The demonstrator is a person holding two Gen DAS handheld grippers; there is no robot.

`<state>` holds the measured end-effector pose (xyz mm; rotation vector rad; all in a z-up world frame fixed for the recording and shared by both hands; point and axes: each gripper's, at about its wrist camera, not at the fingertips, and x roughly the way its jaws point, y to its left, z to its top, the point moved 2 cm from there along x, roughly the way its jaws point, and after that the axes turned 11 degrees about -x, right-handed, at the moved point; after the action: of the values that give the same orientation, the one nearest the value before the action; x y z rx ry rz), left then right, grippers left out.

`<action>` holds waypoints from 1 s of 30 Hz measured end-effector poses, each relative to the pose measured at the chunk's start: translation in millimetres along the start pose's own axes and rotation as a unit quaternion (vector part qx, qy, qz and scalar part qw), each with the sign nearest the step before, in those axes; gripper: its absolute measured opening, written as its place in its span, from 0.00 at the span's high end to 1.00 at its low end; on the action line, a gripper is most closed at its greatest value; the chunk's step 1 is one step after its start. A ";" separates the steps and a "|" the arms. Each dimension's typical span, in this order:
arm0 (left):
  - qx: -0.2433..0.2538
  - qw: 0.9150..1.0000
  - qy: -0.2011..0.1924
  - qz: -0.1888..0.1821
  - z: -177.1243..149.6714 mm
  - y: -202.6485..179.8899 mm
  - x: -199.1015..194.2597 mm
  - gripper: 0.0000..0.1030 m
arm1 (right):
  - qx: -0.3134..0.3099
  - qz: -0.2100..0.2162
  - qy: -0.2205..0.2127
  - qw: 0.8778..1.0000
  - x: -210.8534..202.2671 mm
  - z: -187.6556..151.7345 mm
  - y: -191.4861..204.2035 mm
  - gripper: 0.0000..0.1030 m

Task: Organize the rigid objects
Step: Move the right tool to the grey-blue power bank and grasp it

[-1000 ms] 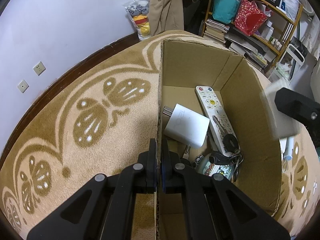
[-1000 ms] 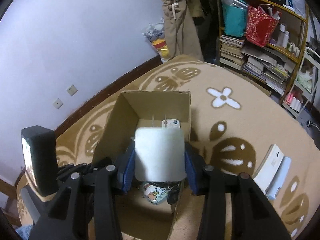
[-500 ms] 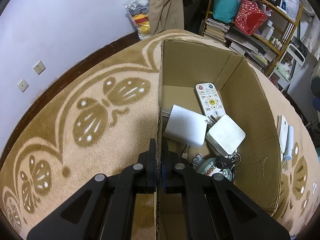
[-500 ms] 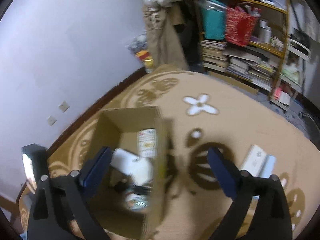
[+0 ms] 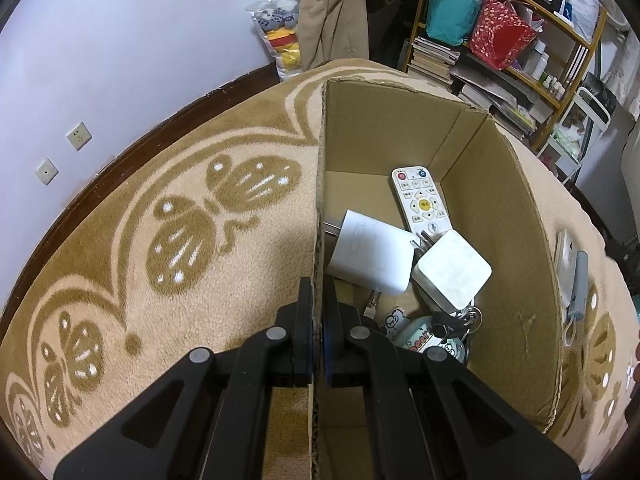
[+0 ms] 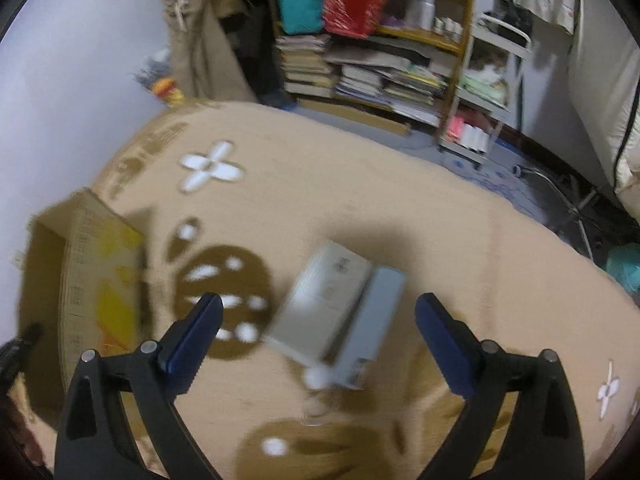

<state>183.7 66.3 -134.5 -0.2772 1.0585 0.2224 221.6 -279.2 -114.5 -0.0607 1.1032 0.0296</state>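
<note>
My left gripper (image 5: 319, 312) is shut on the near left wall of the cardboard box (image 5: 320, 184). Inside lie a white remote (image 5: 420, 200), a large white charger (image 5: 370, 258), a smaller white square adapter (image 5: 452, 274), keys (image 5: 456, 320) and a round cartoon item (image 5: 420, 342). My right gripper (image 6: 318, 320) is open and empty above the rug, right of the box (image 6: 84, 280). Below it lie a white flat box (image 6: 320, 296) and a grey-blue case (image 6: 370, 316), side by side; they also show in the left wrist view (image 5: 572, 264).
A tan patterned rug (image 5: 180, 220) covers the floor. A bookshelf (image 6: 380, 40) with bags, books and bottles stands at the back. A plush-toy bag (image 5: 280, 36) and a hanging coat (image 5: 332, 8) are by the wall. A white cart (image 6: 480, 100) stands right of the shelf.
My right gripper let the white square adapter go into the box, opened, and swung right over the rug to the white box and grey case. My left gripper has not moved.
</note>
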 end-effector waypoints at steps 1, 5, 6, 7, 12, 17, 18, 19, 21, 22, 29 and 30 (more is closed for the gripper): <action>0.000 1.000 0.000 0.000 0.0 -0.2 0.0 0.97 | 0.001 -0.004 0.005 1.000 3.7 -1.8 -4.0 0.01; 0.001 1.000 0.000 0.001 0.2 -0.6 -0.3 0.97 | 0.011 -0.025 0.018 0.999 18.8 -13.5 -20.0 0.01; 0.001 1.000 0.000 0.001 0.1 -0.6 -0.2 0.97 | 0.013 -0.026 0.022 0.999 23.1 -15.5 -22.9 0.01; 0.001 1.000 -0.001 0.002 -0.3 -0.5 -0.1 0.97 | 0.016 -0.027 0.025 0.999 26.7 -17.3 -25.2 0.01; 0.001 1.000 0.000 0.002 -0.5 -0.5 -0.1 0.97 | 0.030 -0.037 0.040 0.998 45.1 -27.8 -33.1 0.01; 0.000 1.000 0.000 0.003 -0.6 -0.4 0.0 0.97 | 0.034 -0.051 0.050 0.997 57.1 -37.9 -40.2 0.02; 0.000 1.000 0.000 0.004 -0.5 -0.2 -0.1 0.97 | 0.040 -0.054 0.050 0.996 58.2 -39.4 -42.7 0.02; 0.000 1.000 0.000 0.004 -0.8 0.0 -0.2 0.97 | 0.048 -0.052 0.052 0.996 59.6 -40.8 -45.5 0.02; 0.001 1.000 0.000 0.005 -0.9 -0.1 -0.2 0.97 | 0.066 -0.045 0.053 0.995 62.1 -43.5 -51.4 0.02; 0.001 1.000 0.001 0.005 -1.1 0.0 -0.1 0.97 | 0.069 -0.047 0.055 0.995 63.2 -44.3 -53.5 0.02; 0.001 1.000 0.000 0.008 -1.2 0.0 -0.4 0.97 | 0.074 -0.048 0.056 0.995 68.9 -44.1 -59.1 0.09; 0.001 1.000 0.000 0.008 -0.9 -0.3 -0.6 0.97 | 0.066 -0.052 0.056 0.995 69.9 -42.5 -55.6 0.15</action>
<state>182.8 65.7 -134.4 -0.2663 1.0619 0.2353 218.3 -337.8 -194.1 -0.0010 1.2105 -0.1406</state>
